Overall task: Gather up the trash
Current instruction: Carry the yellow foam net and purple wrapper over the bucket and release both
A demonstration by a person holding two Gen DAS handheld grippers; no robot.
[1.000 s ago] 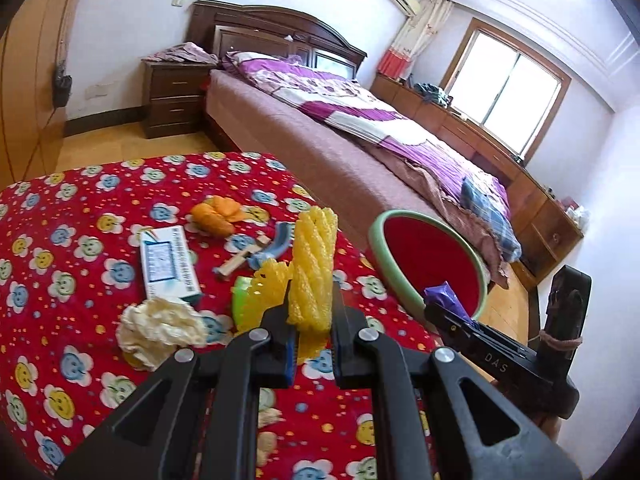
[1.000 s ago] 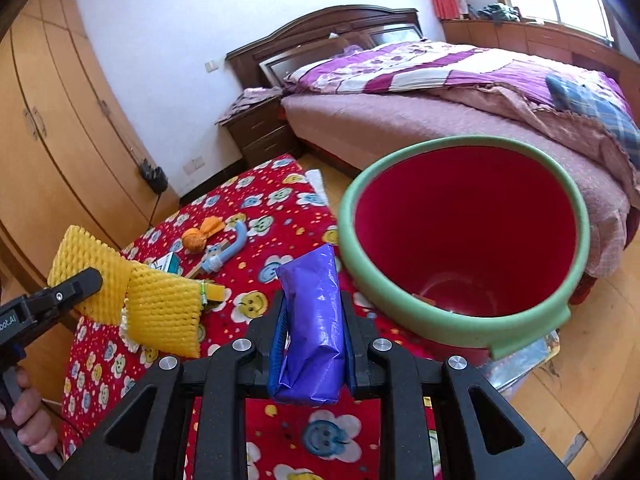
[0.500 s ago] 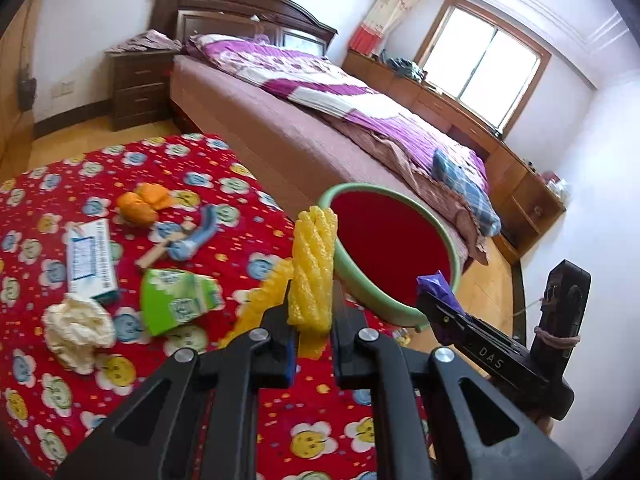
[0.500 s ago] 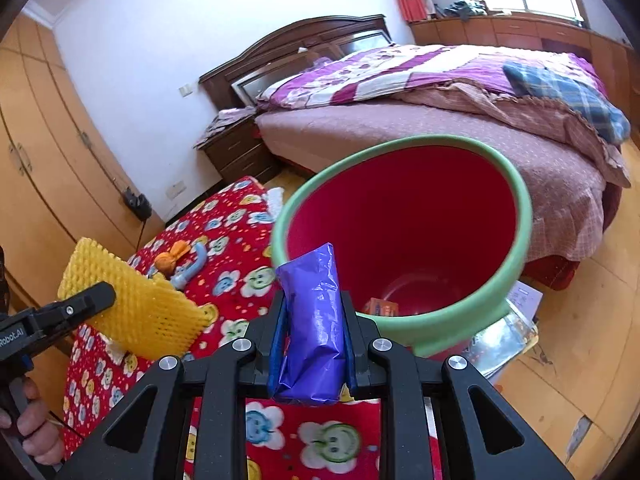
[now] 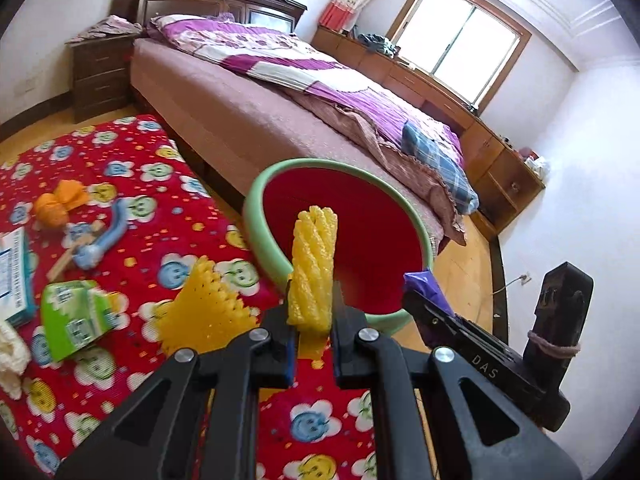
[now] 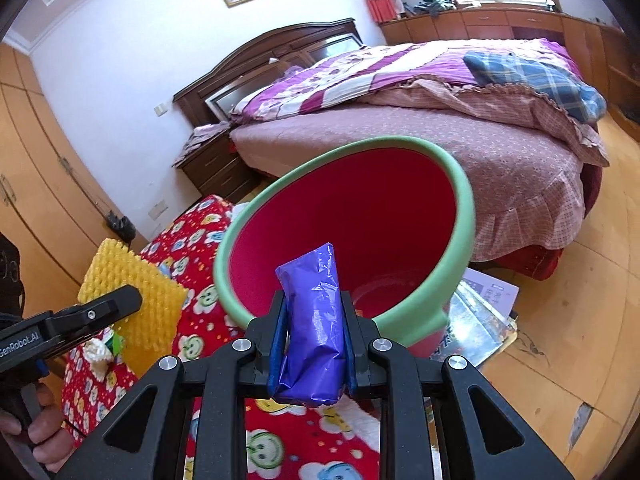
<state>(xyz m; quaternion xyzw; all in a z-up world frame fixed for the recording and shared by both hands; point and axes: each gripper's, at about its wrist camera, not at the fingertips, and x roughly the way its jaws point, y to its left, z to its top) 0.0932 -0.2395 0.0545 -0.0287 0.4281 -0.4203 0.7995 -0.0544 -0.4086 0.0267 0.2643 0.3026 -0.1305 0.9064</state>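
My left gripper [image 5: 313, 312] is shut on a yellow foam fruit net [image 5: 314, 256], held up at the near rim of the red bin with a green rim [image 5: 256, 216]. My right gripper [image 6: 314, 316] is shut on a crumpled purple wrapper [image 6: 314, 320], just in front of the bin [image 6: 464, 216], whose mouth tilts toward it. In the right wrist view the left gripper [image 6: 120, 300] appears at the left with the yellow net [image 6: 132, 280]. In the left wrist view the right gripper [image 5: 416, 300] shows at the right with the purple wrapper [image 5: 422, 284].
On the red flowered cloth [image 5: 132, 152] lie a green carton [image 5: 72, 316], a white-blue box [image 5: 14, 272], a white paper wad [image 5: 10, 356], orange peel [image 5: 60, 204] and a blue-handled tool [image 5: 100, 240]. A bed [image 5: 280, 100] stands behind the bin. Papers [image 6: 480, 320] lie on the wooden floor.
Both grippers have moved from over the cloth toward the bin, which now looms larger and nearer. Each still holds its item.
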